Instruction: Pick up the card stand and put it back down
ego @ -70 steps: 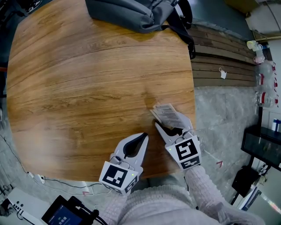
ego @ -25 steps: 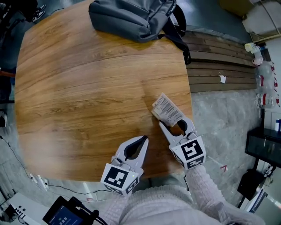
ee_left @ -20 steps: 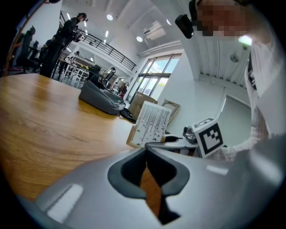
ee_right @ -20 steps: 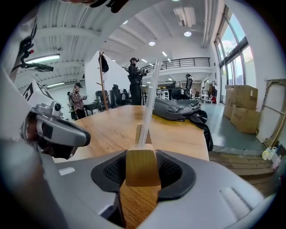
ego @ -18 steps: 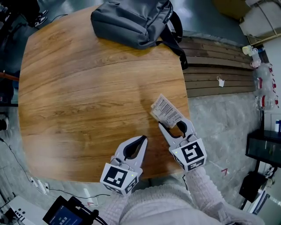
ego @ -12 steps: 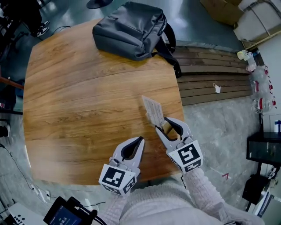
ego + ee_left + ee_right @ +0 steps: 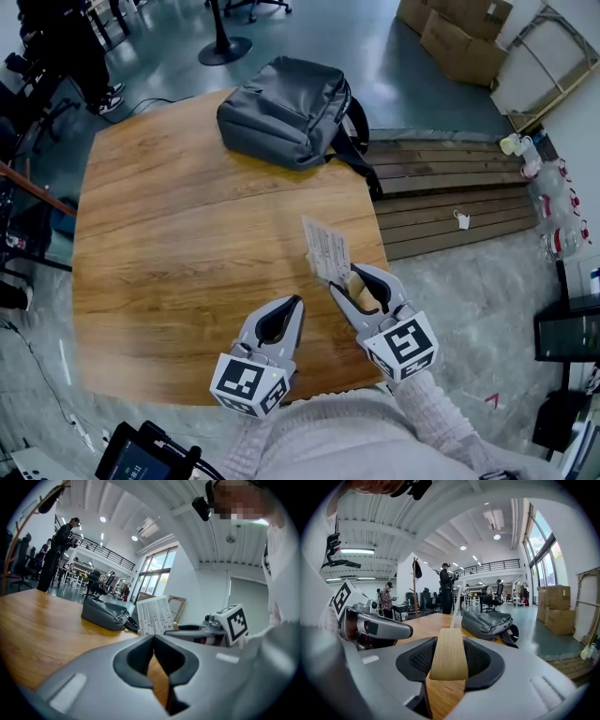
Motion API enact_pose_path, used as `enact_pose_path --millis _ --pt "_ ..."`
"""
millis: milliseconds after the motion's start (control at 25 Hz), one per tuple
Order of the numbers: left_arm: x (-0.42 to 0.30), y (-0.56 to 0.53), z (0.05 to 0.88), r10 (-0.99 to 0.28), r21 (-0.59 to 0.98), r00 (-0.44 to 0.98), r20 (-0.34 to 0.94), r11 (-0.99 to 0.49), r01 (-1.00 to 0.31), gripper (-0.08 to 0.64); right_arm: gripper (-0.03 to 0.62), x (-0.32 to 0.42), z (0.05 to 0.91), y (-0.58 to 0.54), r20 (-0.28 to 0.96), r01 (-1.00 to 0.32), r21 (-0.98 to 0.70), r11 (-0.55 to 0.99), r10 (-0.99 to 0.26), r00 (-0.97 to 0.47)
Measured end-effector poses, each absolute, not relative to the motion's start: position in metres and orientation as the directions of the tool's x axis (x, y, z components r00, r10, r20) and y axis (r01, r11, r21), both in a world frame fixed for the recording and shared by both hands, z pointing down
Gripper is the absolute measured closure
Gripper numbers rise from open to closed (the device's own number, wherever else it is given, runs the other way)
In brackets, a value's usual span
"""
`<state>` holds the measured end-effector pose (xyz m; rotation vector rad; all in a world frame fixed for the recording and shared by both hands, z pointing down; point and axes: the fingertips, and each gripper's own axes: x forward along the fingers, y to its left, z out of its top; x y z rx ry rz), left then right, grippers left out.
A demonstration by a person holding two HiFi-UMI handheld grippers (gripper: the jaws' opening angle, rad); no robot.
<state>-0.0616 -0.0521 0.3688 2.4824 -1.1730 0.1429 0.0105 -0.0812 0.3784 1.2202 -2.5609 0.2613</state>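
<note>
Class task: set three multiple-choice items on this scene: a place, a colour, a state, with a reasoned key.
1. Where is the backpack? A) on the table's far side B) on the floor C) under the table
2. What colour is the backpack? A) red B) grey C) white
3. What is the right hand-held gripper doing? A) standing open, empty B) gripping the card stand by its wooden base C) pressing the backpack
Key: 1 A, the head view shows it there. 2 B, its fabric is grey. 3 B, the base sits clamped between its jaws.

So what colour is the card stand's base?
Light tan wood grain. The card stand's base shows best in the right gripper view.
</note>
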Motion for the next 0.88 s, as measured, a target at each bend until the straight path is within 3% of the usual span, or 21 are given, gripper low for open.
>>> enact_pose_path --millis 880 --pt "-0.056 -0.047 0.326 -0.746 0.221 0.643 0.171 -0.607 -0.763 0.552 0.425 0.004 0.306 -0.064 0.165 -0.753 -0.003 0.658 -0.743 -0.649"
